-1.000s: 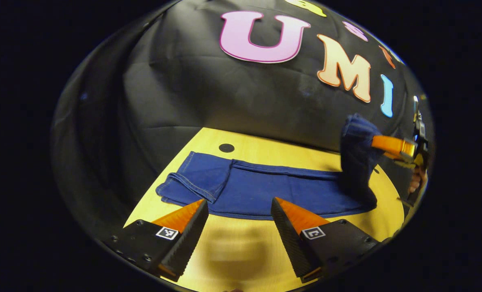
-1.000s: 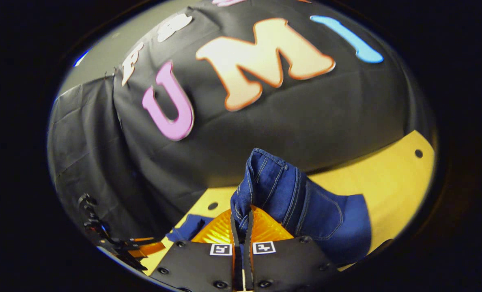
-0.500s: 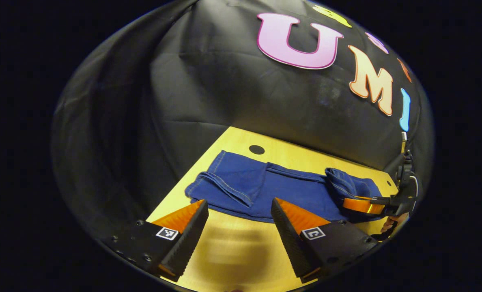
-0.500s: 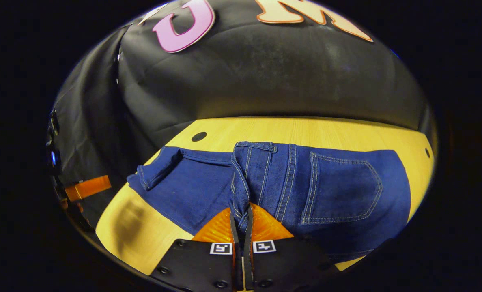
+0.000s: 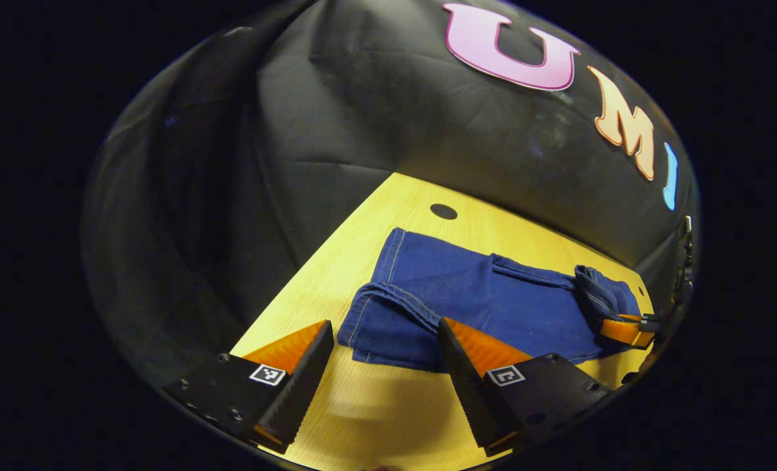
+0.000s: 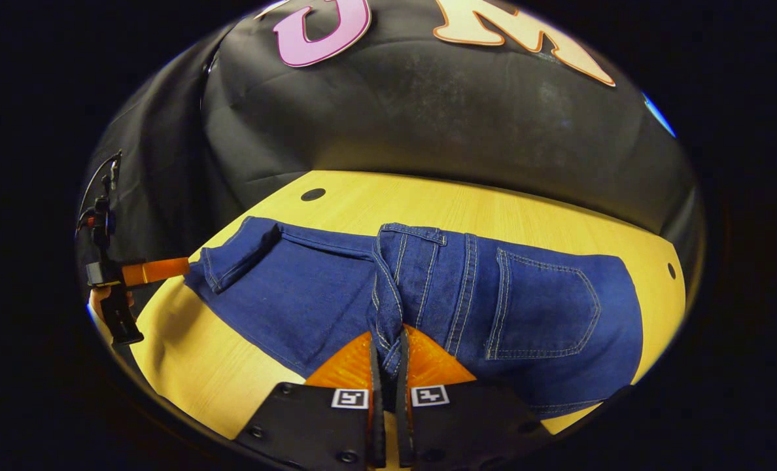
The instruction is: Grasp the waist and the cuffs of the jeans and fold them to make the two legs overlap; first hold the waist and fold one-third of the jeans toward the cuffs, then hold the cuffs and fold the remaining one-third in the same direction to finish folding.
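The jeans (image 6: 428, 288) lie flat on the wooden surface (image 6: 467, 203), legs laid one over the other. The waist section is folded over onto the legs, with the back pocket (image 6: 545, 304) facing up and its stitching plainly visible.

Right tongs (image 6: 386, 356): clenched on a bunched ridge of denim at the waistband edge, at the near side of the folded section. Both fingers press the cloth between them, and the fingers (image 6: 352, 366) lie low and close to level, just above the surface. In the left gripper view these tongs (image 5: 624, 327) appear at the far right end of the jeans (image 5: 480, 301), pinching a raised knot of fabric while the rest of the garment lies flat.

Left tongs (image 5: 382, 340): released, jaws spread wide and gripping nothing. They are angled down toward the cuffs (image 5: 379, 327). One finger (image 5: 470, 350) overlaps the near edge of the cuff end in the picture; contact cannot be confirmed. The other finger stands over bare surface (image 5: 388, 405) beside the cuff end. In the right gripper view the left tongs (image 6: 166, 268) point roughly level at the cuff end from the left, tips just beside the hem, with a hand (image 6: 101, 297) partly visible on the grip below.

One cuff corner (image 6: 241, 252) is turned back on itself. A dark round hole (image 6: 312, 194) sits in the surface beyond the jeans.
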Demonstrator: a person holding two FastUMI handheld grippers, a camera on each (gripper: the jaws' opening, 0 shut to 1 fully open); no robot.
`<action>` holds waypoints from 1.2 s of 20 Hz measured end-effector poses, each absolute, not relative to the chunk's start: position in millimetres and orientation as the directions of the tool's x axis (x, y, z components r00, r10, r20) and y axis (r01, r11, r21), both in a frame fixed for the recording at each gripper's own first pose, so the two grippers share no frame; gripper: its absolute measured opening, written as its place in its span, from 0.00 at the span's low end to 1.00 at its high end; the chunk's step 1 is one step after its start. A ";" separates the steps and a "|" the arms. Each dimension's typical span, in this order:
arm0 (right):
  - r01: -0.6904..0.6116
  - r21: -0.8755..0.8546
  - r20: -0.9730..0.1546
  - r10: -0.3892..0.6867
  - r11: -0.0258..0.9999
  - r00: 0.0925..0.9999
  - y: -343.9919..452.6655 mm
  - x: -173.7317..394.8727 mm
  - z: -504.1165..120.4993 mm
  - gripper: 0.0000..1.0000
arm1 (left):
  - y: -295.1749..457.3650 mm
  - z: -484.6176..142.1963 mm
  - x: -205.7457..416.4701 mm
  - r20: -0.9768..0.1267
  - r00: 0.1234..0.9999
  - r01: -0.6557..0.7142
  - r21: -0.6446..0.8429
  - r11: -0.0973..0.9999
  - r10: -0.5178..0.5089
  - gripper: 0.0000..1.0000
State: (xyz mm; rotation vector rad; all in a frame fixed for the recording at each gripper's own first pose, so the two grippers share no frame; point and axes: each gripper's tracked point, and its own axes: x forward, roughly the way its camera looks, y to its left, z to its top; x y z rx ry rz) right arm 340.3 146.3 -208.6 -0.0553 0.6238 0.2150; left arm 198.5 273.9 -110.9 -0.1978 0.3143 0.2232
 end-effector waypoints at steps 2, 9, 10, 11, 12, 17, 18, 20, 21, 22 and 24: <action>-0.238 0.041 -0.579 0.218 0.970 0.786 151.1 336.4 -209.9 0.27 | 273.7 -117.0 201.6 -0.340 0.921 -0.255 -0.164 0.953 0.188 0.95; -0.156 0.124 -0.496 0.197 0.980 0.846 116.0 299.8 -130.3 0.96 | 275.9 -124.5 201.5 -0.365 0.909 -0.278 -0.177 0.944 0.200 0.95; -0.131 0.118 -0.489 0.172 0.984 0.855 101.2 294.5 -120.0 0.95 | 277.5 -124.5 200.9 -0.371 0.904 -0.291 -0.169 0.942 0.213 0.94; -0.106 0.099 -0.480 0.141 0.989 0.866 84.6 293.1 -108.7 0.88 | 279.6 -126.3 200.5 -0.381 0.897 -0.302 -0.156 0.940 0.225 0.95; -0.085 0.082 -0.466 0.114 0.993 0.877 70.0 291.8 -98.9 0.95 | 285.2 -127.6 200.3 -0.385 0.890 -0.317 -0.132 0.939 0.247 0.87; 0.035 0.085 -0.412 0.003 0.996 0.911 15.4 281.5 -58.9 0.95 | 297.2 -134.1 197.0 -0.404 0.862 -0.366 -0.075 0.928 0.307 0.58; 0.058 0.083 -0.403 -0.019 0.995 0.915 7.7 278.9 -54.2 0.95 | 298.5 -132.2 196.9 -0.400 0.864 -0.361 -0.072 0.930 0.305 0.55; 0.091 0.087 -0.390 -0.050 0.992 0.919 0.1 271.5 -49.6 0.95 | 295.0 -133.7 198.3 -0.401 0.870 -0.346 -0.082 0.935 0.287 0.51; 0.107 0.090 -0.392 -0.063 0.990 0.918 -4.6 267.8 -49.8 0.95 | 293.0 -132.6 197.1 -0.399 0.874 -0.340 -0.098 0.935 0.276 0.48; 0.121 0.096 -0.398 -0.073 0.988 0.914 -6.9 262.2 -51.2 0.95 | 289.6 -131.0 196.9 -0.397 0.879 -0.330 -0.111 0.937 0.263 0.39; 0.138 0.103 -0.400 -0.086 0.985 0.912 -8.9 257.5 -53.7 0.95 | 283.6 -131.2 199.1 -0.383 0.893 -0.313 -0.152 0.937 0.236 0.23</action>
